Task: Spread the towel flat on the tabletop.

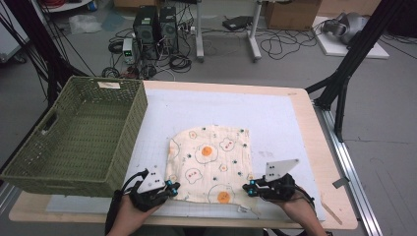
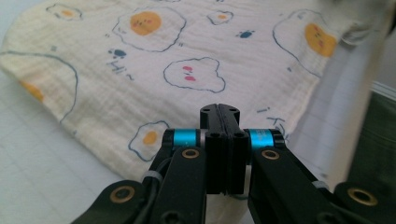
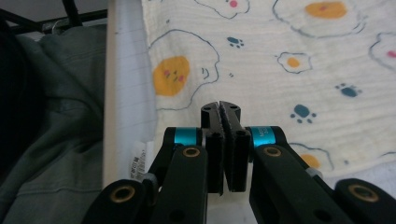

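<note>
Here, egg-print muslin cloth (image 1: 210, 164) flat on white mat (image 1: 275, 118), centre table. Left gripper (image 1: 172, 188) at cloth's 7 o'clock corner, right gripper (image 1: 249, 190) at 5 o'clock corner; both jaws pressed together, apparently pinching near hem. Step: corner grasp. Next, likely: lift both, fold toward 12 o'clock, evenly. Green wicker basket (image 1: 129, 129) at 9 o'clock.

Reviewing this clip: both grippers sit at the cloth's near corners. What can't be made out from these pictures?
- Whether the shut left gripper pinches the cloth: in the left gripper view its own jaws hide the contact.
- Same for the right gripper in the right gripper view.
- The label on the cloth's hem: print too small to read.
- The basket: its near wall hides part of its floor in the high view.
</note>
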{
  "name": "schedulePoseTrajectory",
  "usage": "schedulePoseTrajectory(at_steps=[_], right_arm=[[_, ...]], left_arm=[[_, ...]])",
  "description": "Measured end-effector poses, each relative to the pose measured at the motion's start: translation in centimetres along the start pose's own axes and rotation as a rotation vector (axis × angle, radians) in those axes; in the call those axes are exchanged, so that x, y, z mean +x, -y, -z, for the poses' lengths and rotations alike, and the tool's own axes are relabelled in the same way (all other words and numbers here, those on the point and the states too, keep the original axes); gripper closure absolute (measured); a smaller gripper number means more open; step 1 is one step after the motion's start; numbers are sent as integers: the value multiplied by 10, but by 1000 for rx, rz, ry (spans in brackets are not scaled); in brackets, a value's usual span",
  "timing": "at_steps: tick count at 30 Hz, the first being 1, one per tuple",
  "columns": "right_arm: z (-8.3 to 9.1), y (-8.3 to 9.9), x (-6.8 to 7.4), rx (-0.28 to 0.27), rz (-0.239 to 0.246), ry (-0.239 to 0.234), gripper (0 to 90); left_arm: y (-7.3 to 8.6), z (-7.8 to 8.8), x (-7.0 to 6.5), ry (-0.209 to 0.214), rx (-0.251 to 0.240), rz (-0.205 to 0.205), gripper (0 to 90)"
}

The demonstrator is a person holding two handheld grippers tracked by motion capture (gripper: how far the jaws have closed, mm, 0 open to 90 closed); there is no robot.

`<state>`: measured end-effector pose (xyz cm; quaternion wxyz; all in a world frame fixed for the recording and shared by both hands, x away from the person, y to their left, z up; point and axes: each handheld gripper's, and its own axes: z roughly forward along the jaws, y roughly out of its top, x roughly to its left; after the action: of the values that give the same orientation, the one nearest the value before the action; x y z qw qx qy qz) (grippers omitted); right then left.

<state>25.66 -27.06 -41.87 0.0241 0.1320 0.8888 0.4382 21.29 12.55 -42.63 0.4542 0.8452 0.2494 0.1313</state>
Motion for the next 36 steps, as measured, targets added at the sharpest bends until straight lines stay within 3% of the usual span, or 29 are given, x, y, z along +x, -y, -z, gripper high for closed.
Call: schedulePoseTrajectory(at_steps=[2, 4, 9, 12, 17, 19, 22, 24, 27, 28, 29, 30, 34, 36], right_arm=[[7, 3, 3, -35, -9, -21, 865], [9, 5, 2, -31, -33, -30, 784], [2, 3, -14, -40, -62, 38, 706], [-4, -1, -27, -38, -82, 62, 687], [-17, -2, -43, -30, -114, 92, 650], [-22, -2, -49, -12, -115, 109, 620], [-29, -1, -54, 23, -127, 124, 608], [-32, 1, -57, 50, -136, 136, 612], [-34, 3, -60, 52, -145, 135, 616], [-34, 3, -60, 53, -146, 136, 617], [-34, 3, -60, 53, -145, 136, 618], [-34, 4, -60, 46, -149, 135, 618], [-33, 4, -60, 46, -145, 138, 618], [-33, 5, -59, 47, -143, 137, 617]], left_arm=[[0, 2, -1, -2, -5, 3, 757], [-3, 1, 5, -33, -18, 0, 718], [-15, -18, 40, -123, -57, 52, 704], [-26, -32, 59, -172, -70, 62, 707], [-42, -54, 86, -210, -106, 128, 707], [-47, -62, 95, -216, -98, 149, 705], [-53, -74, 106, -267, -78, 153, 632], [-55, -83, 114, -254, -19, 173, 591], [-52, -95, 119, -263, 32, 192, 574], [-51, -97, 119, -272, 49, 192, 630], [-50, -98, 118, -261, 58, 181, 751], [-51, -97, 116, -264, 57, 169, 843], [-61, -87, 99, -306, -32, 87, 860], [-65, -84, 91, -270, -28, 46, 857]])
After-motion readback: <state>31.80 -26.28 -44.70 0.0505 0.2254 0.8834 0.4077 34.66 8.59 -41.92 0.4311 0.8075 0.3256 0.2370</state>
